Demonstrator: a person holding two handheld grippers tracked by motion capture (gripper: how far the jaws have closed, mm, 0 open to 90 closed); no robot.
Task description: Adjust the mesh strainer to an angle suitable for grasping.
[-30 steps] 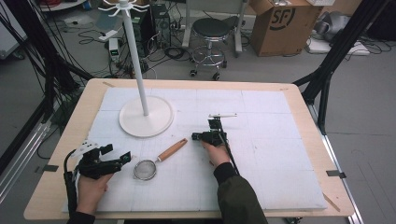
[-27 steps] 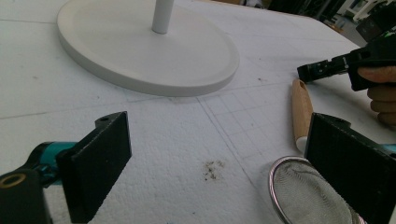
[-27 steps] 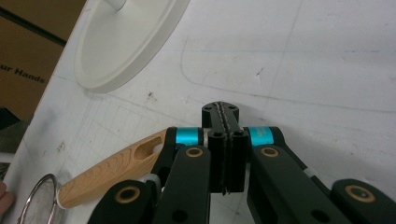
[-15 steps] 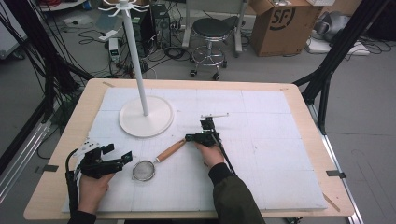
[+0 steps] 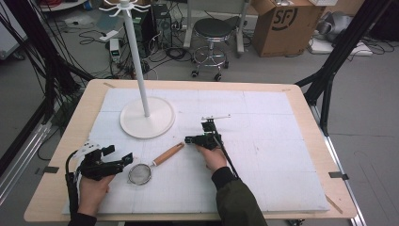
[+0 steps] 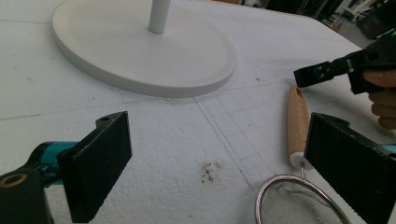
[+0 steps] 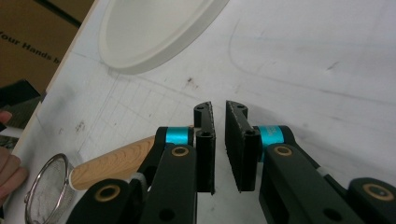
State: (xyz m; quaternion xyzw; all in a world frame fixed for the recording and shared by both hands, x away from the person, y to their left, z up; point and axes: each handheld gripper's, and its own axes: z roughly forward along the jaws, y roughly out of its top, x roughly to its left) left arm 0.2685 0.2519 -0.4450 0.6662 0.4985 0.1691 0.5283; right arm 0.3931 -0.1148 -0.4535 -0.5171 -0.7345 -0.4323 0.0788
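Here, the nearly closed, empty right gripper [image 5: 189, 140] nears a light, rigid strainer [image 5: 139, 173], likely best pinched at its wooden handle [image 5: 168, 154], while the left gripper [image 5: 121, 158] rests spread beside the fragile mesh.

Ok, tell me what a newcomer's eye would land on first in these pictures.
First the tall white stand, its round base sitting on the left part of the white foam mat. Next, the small mesh strainer with a wooden handle, lying near the mat's front between the two hands. The left hand-held gripper sits open just left of the sieve, and the right hand-held gripper, jaws nearly closed on nothing, is by the handle's tip.
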